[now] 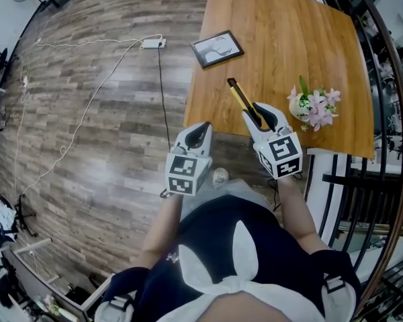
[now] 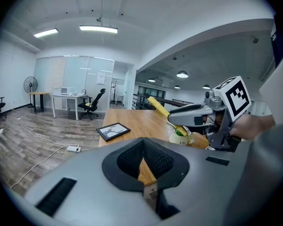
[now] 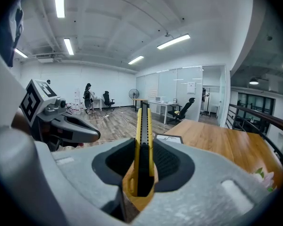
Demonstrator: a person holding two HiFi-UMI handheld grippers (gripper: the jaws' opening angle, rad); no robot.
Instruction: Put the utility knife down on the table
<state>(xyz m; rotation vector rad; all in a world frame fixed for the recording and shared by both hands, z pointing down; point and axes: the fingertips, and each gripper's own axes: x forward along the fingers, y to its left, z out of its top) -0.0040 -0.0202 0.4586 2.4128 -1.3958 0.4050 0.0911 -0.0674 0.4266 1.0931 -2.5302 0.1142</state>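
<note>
One: Both grippers sit low in front of us at the near edge of the surface (image 1: 282, 39), so where is the utility knife (image 3: 142, 145) at this moment?
Two: We have it in the right gripper (image 3: 139, 175), whose jaws are closed on the near end of the yellow body. The rest juts forward and upward over the wood without touching it

One: Why do we hold it by that end?
Two: We judge that this leaves the long body free to meet the surface first, so the jaws can part without dragging it. The knife also runs along the line of the jaws, so it should lie flat once lowered

One: And the left gripper (image 2: 142, 160)?
Two: Its jaws are pressed together with nothing between them. It hangs beside the right one, by the near corner of the surface, and we reckon it is parked there to be out of the way

One: What do we need to steer clear of?
Two: We see the flower pot (image 1: 314, 107) standing just to the right of the knife, and the framed picture (image 1: 217, 48) lying further off towards the left edge. The bare wood between them looks to us like the natural spot, and the putting down is not yet done
</note>
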